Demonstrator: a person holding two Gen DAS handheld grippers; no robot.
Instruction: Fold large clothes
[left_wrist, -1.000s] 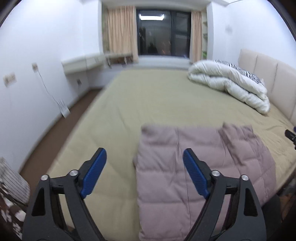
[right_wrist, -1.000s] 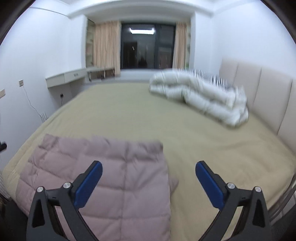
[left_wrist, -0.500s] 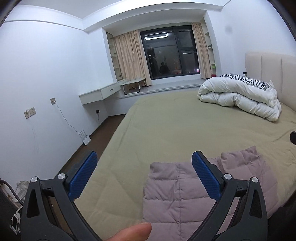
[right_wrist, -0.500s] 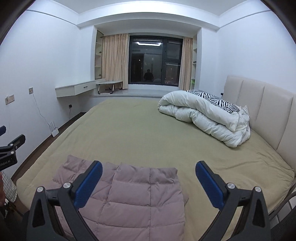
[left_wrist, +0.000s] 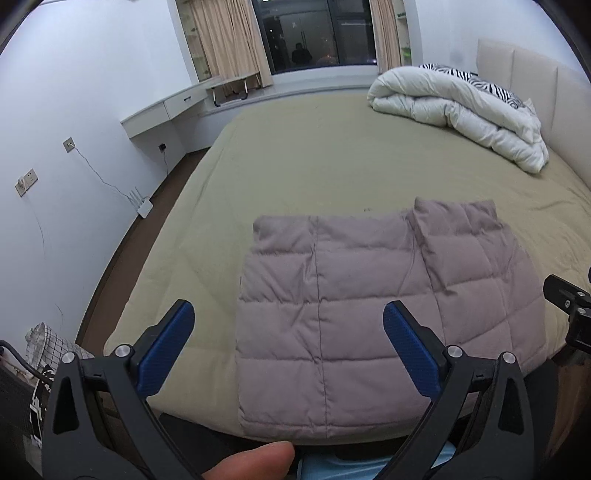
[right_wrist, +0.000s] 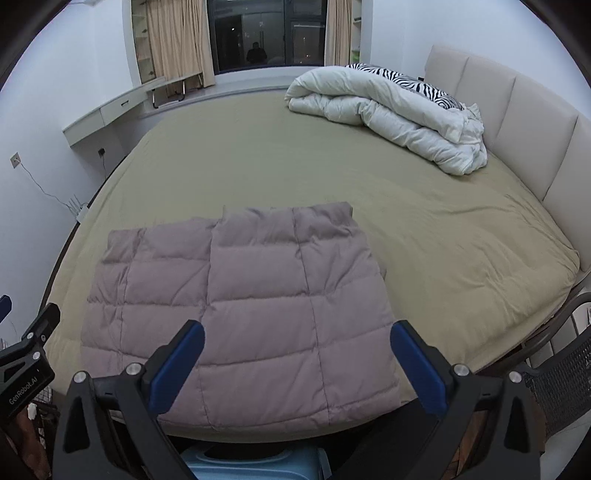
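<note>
change: half a second ago both cameras were pitched up at the window; now I have them tipped back down, and the jacket (left_wrist: 373, 295) fills more of the frame than it did then.
meaning: I read this as a check pass. Jacket looks already folded into a flat block, so I judge the fold done or nearly done.
left gripper (left_wrist: 288, 341): released, jaws spread wide, nothing between them, hovering above the jacket's near-left part.
right gripper (right_wrist: 297, 363): released too, jaws wide, empty, above the jacket's near-right part.
jacket place: ahead of and below both tools, flat on the bed (right_wrist: 258, 166), its near edge at the bed edge closest to me.
counts: jacket 1; grippers 2; duvet (right_wrist: 388, 114) 1, bundled far ahead to the right by the headboard (right_wrist: 517, 110); zebra pillow (right_wrist: 413, 83) 1, partly hidden by the duvet.
thumb (left_wrist: 251, 461): 1, low in the left view, under the tool.
</note>
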